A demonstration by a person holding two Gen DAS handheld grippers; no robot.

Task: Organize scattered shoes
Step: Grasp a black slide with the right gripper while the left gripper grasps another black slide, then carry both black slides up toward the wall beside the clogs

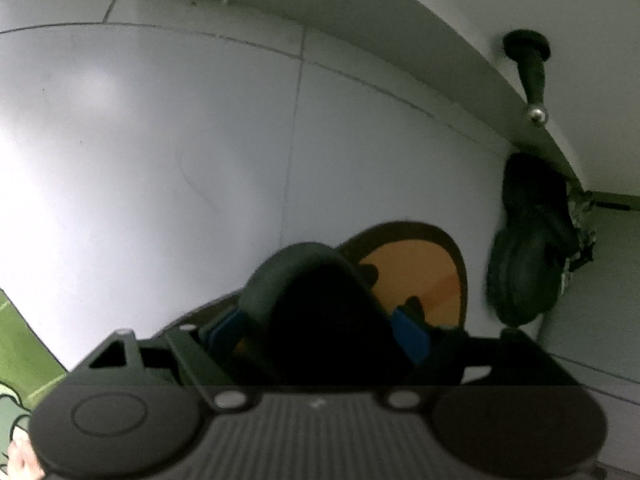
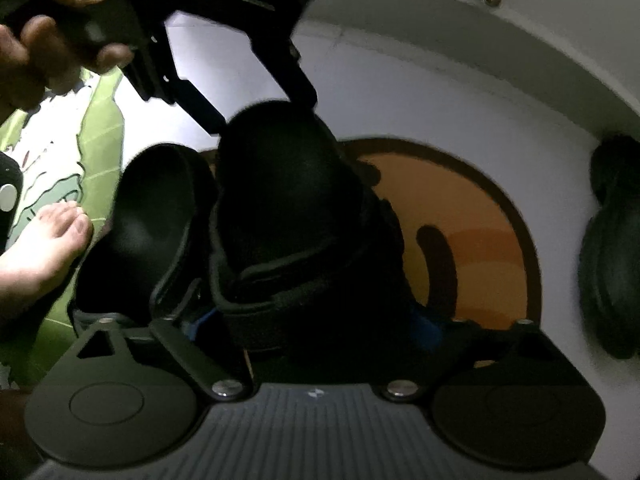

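Three dark shoes are in view. One black shoe (image 2: pixel 296 200) sits over the round orange mat (image 2: pixel 480 216), a second shoe (image 2: pixel 148 220) lies just beside it on its left, and a third shoe (image 1: pixel 524 248) rests against the base of the wall (image 1: pixel 400 20), well apart from the pair.

**Grippers.** Your left gripper (image 1: pixel 316 320) is clasped on the black shoe, which fills the gap between its blue pads (image 1: pixel 408 328). The right wrist view shows that gripper meeting the shoe's far end. Your right gripper (image 2: pixel 312 324) straddles the near end of the same shoe. The contact there is in deep shadow, so I cannot tell whether it presses or merely flanks.

**Stage.** This scene fits a shoe just taken up from the mat as well as one being set down beside its partner. The pictures do not settle which.

**Conduct of the step.**
- Keep both ends of the shoe level. With two grips on one soft shoe, uneven pull will likely twist it.
- Keep the sole from dragging across the second shoe, which lies close enough to be nudged out of line.
- Mind the bare foot (image 2: pixel 40 248) at the edge of the green mat (image 2: pixel 100 128), near the second shoe.

**Condition of the shoe.** It is black and matte, with a rounded toe and a strap or band across the near end. Finer detail is lost in the poor light.
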